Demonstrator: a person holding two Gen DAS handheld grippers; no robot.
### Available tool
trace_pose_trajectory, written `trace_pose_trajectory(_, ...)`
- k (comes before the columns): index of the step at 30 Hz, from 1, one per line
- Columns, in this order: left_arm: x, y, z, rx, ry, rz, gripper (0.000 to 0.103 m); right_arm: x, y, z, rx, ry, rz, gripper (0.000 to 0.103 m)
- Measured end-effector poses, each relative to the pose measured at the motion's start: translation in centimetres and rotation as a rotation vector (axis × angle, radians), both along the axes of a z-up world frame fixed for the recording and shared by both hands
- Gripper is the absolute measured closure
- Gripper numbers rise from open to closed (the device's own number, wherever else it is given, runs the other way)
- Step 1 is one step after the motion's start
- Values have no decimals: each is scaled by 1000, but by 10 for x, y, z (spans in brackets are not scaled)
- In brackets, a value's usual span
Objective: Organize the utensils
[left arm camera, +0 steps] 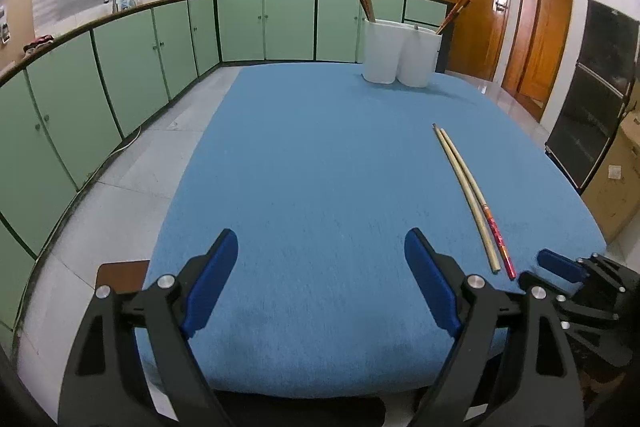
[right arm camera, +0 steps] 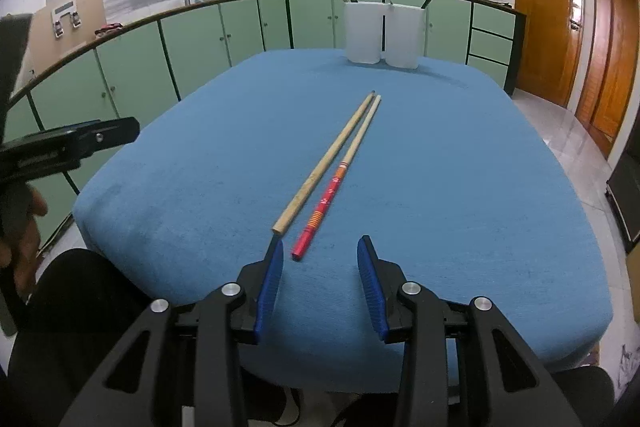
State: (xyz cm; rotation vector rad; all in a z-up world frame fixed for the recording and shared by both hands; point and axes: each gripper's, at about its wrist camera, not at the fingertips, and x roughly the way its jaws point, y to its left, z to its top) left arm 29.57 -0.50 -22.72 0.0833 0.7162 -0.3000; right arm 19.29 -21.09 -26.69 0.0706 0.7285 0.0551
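Nearest, the left hand-held gripper (left arm camera: 320,275) hangs released over the blue tabletop (left arm camera: 320,167), nothing between its fingers. The right hand-held gripper (right arm camera: 320,269) is likewise spread and empty, just short of the ends of two chopsticks lying side by side: a plain wooden chopstick (right arm camera: 326,161) and a red-patterned chopstick (right arm camera: 340,173). Farthest, two white holders (right arm camera: 382,33) stand touching at the far edge, with chopsticks in them.

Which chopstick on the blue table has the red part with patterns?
The red-handled chopstick, the one on the right in the right wrist view. The plain chopstick beside it is bare pale wood all along.
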Motion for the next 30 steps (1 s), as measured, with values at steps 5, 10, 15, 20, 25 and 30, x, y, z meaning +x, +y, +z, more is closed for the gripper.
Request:
trace_pose_trajectory(5,-12,7,-7,-34,22,13,20,-1,7,-13,-23,2,-9,65)
trace_pose_trajectory(10,-24,9,-15,-39,33,15,20,4,1,-15,-46,-7,-32,78)
trace_pose_trajectory(15,-29,3,-17,-51,41,10,20,9,-23,-15,-42,7,-78,97)
trace_pose_trajectory(20,-33,-19,-18,-54,40,-27,20,8,-49,-15,-63,13,-121,97)
trace_pose_trajectory(25,-44,-57,-24,-56,32,-72,20,4,-86,-16,-63,20,-176,97)
trace_pose_trajectory(30,-45,-100,-36,-45,32,-117,20,1,-104,-16,-41,10,-202,97)
